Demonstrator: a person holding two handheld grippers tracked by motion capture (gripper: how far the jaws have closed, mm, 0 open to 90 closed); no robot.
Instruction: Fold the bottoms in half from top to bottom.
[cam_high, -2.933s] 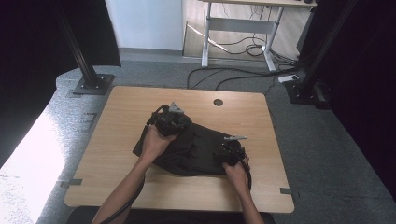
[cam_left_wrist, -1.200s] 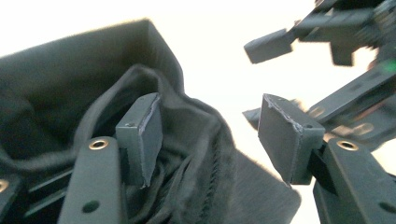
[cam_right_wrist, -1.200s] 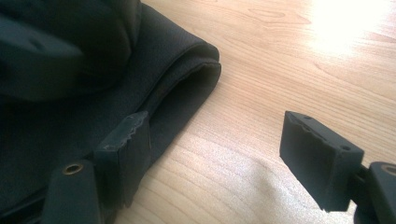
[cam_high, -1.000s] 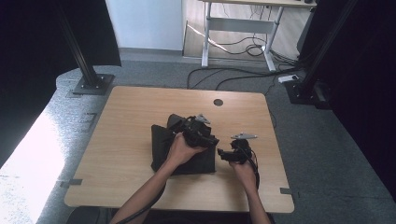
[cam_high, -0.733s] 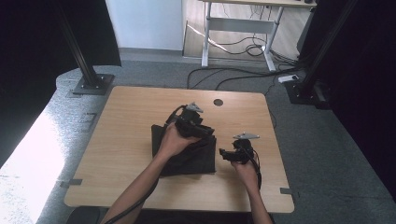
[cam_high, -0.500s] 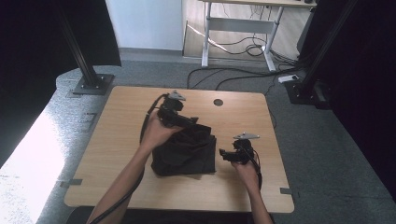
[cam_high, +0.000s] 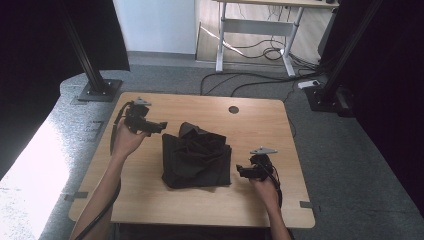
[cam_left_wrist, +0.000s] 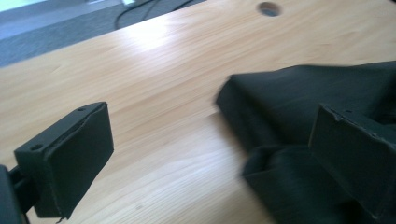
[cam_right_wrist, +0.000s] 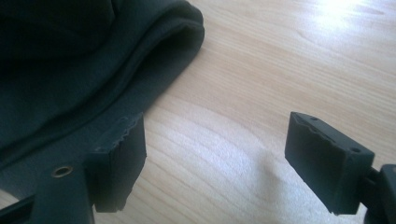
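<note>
The high view shows a black garment (cam_high: 196, 161) lying folded and bunched in the middle of the wooden table (cam_high: 150, 200), with the left gripper (cam_high: 159, 127) held just beside its upper left corner and the right gripper (cam_high: 241, 171) just beside its right edge. The left gripper view adds more detail: the jaws have just been opening and stand wide apart, nothing between them, only bare wood and the rounded fold of the garment (cam_left_wrist: 299, 93) behind the right jaw. The right gripper view shows its jaws also wide apart and empty, one jaw standing in front of the garment's hem (cam_right_wrist: 140, 51); whether it touches the cloth I cannot tell.
</note>
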